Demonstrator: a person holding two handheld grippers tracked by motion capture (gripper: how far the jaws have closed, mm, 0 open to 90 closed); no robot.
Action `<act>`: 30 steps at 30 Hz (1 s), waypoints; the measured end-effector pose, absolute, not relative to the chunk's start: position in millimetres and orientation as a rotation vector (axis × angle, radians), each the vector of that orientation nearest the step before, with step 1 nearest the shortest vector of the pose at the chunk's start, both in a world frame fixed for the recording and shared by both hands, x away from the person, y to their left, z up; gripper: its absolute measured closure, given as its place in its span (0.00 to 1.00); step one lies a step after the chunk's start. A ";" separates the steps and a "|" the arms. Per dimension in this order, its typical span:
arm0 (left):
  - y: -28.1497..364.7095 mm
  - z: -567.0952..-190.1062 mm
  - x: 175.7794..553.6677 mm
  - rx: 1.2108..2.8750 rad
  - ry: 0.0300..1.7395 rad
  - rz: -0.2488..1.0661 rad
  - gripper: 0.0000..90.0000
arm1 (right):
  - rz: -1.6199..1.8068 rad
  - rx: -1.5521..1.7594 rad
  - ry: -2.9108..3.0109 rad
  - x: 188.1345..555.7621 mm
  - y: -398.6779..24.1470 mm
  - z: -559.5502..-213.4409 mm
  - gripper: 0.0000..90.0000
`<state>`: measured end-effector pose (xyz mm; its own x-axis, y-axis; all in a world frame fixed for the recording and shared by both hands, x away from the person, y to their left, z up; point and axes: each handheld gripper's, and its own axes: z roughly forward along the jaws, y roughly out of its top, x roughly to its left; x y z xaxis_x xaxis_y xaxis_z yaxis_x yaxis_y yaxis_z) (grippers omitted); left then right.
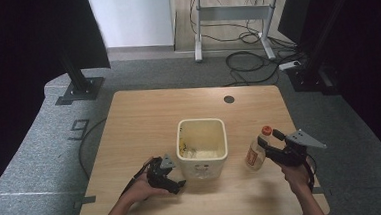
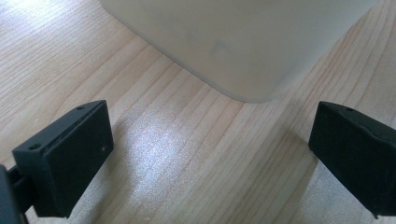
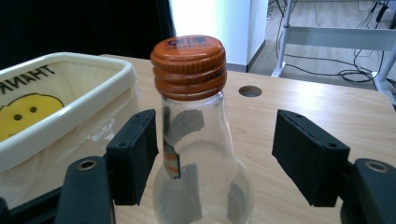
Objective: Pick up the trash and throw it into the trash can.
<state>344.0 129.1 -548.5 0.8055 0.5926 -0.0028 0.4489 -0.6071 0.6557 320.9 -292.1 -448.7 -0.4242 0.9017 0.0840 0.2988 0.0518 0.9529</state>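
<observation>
My right hand-held gripper [image 3: 212,163] has its jaws apart on either side of the bottle [image 3: 198,154], which stands upright on the bench [image 1: 144,115] just to the right of the cream bin [image 1: 202,146]; the left jaw looks almost against the glass while the right one is well clear, so I judge that closing from here could shove the bottle sideways before it is pinched, and a tall, narrow, smooth bottle could tip toward the bin or slip out of the pads. The jaws also sit at the neck just under the orange cap [image 3: 188,65], where the glass tapers, so a grip there may slide. My left hand-held gripper [image 2: 210,154] is open too, low over the bench at the near left corner of the bin, holding nothing; if it nudges that corner the bin could skid toward the bottle. Hard to make out: whether the left jaw actually touches the glass, what the label says, whether the bottle holds anything, and what the small dark bits on the bin's floor are. The bottle's base is cut off in the right gripper view
</observation>
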 end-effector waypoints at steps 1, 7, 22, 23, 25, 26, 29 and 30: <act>129.1 -548.5 344.0 2.324 0.764 0.282 0.00 | 1.382 1.204 1.774 322.7 -291.6 -449.5 0.35; 129.1 -548.5 344.0 2.324 0.764 0.282 0.00 | 1.389 1.202 1.774 328.9 -287.8 -451.0 0.38; 129.1 -548.5 344.0 2.323 0.765 0.282 0.00 | 1.386 1.164 1.817 328.7 -283.5 -448.5 0.61; 129.1 -548.5 344.0 2.323 0.765 0.282 0.00 | 1.387 1.163 1.818 328.7 -283.7 -448.4 0.61; 129.1 -548.5 344.0 2.324 0.765 0.282 0.00 | 1.384 1.160 1.817 328.3 -284.0 -448.0 0.62; 129.1 -548.4 344.1 2.324 0.764 0.282 0.00 | 1.384 1.162 1.815 328.1 -284.2 -447.8 0.62; 129.1 -548.5 344.0 2.323 0.765 0.282 0.00 | 1.397 1.162 1.805 327.0 -285.1 -445.8 0.62; 129.1 -548.5 344.0 2.323 0.765 0.282 0.00 | 1.404 1.160 1.799 326.1 -285.3 -444.1 0.62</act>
